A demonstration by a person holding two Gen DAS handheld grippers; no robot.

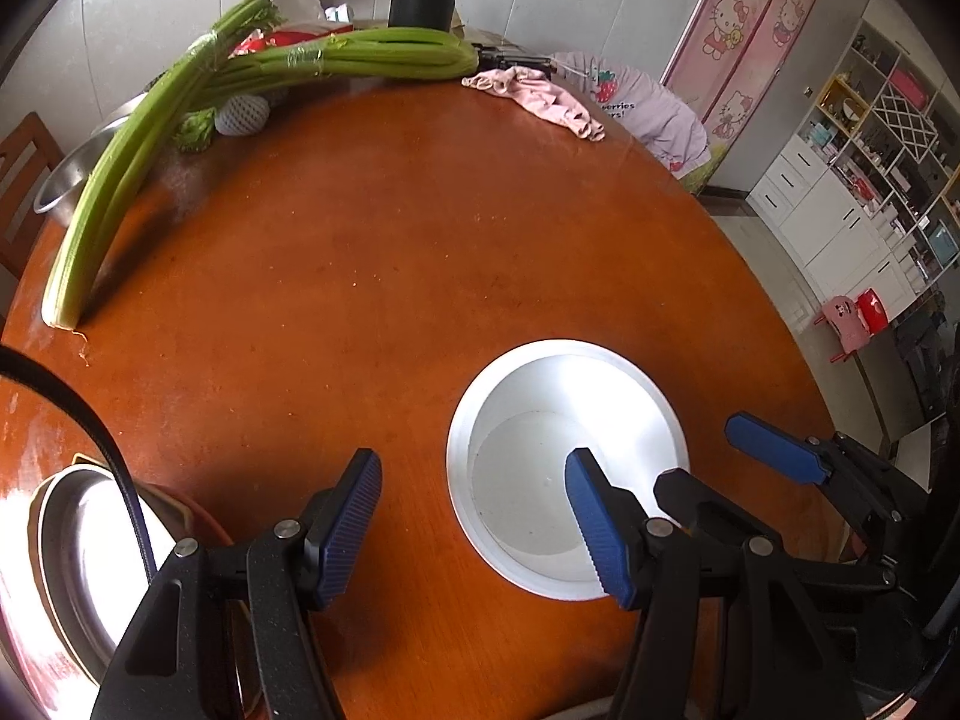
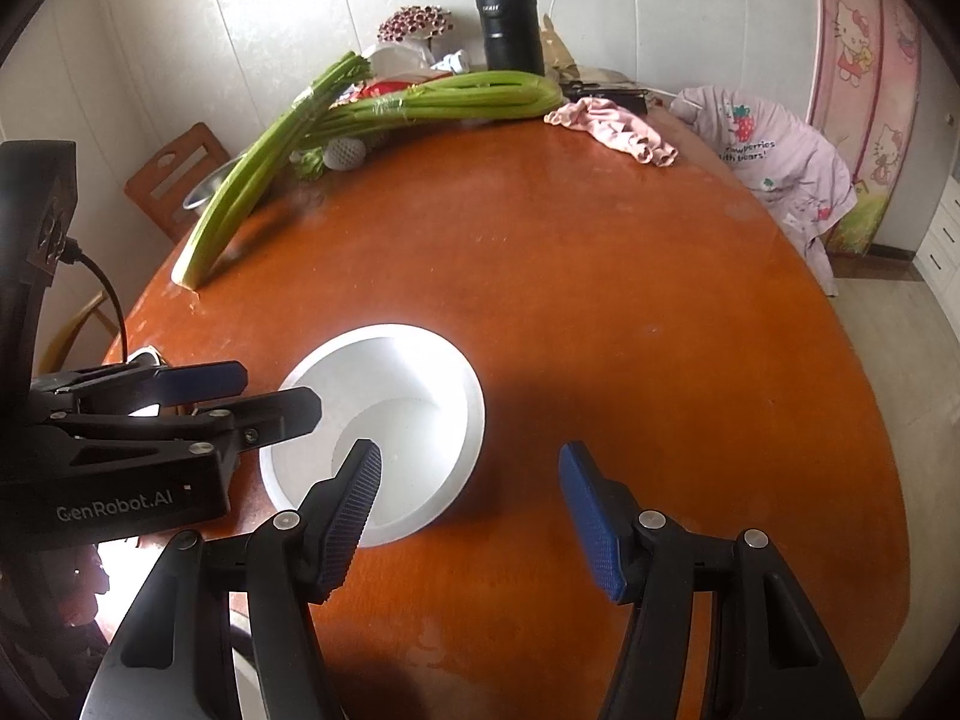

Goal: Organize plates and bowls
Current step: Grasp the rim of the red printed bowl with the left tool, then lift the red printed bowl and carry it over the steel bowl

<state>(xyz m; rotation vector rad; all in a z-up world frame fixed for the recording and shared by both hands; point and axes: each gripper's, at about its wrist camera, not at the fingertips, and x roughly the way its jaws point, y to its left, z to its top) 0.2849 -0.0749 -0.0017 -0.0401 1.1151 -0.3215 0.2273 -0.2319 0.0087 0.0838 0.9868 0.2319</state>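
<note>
I see the white bowl [image 1: 567, 468] holding nothing, sitting on the counter [image 1: 390, 276] between my two spread tongs; left tongs [image 1: 480, 531] gape beside it, right tongs [image 2: 471, 522] likewise, gripping nothing; a metal dish [image 1: 78, 564] left of the left tongs is half cut off.

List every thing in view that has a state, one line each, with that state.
left gripper: open, empty, one of its fingers over the white bowl.
right gripper: open, empty.
white bowl: upright on the table, empty.
metal dish: upright at the table's near left edge, nothing visible inside.
black flask: upright, lid on.
celery: lying flat, bundled with tape.
pink cloth: crumpled on the table.
</note>
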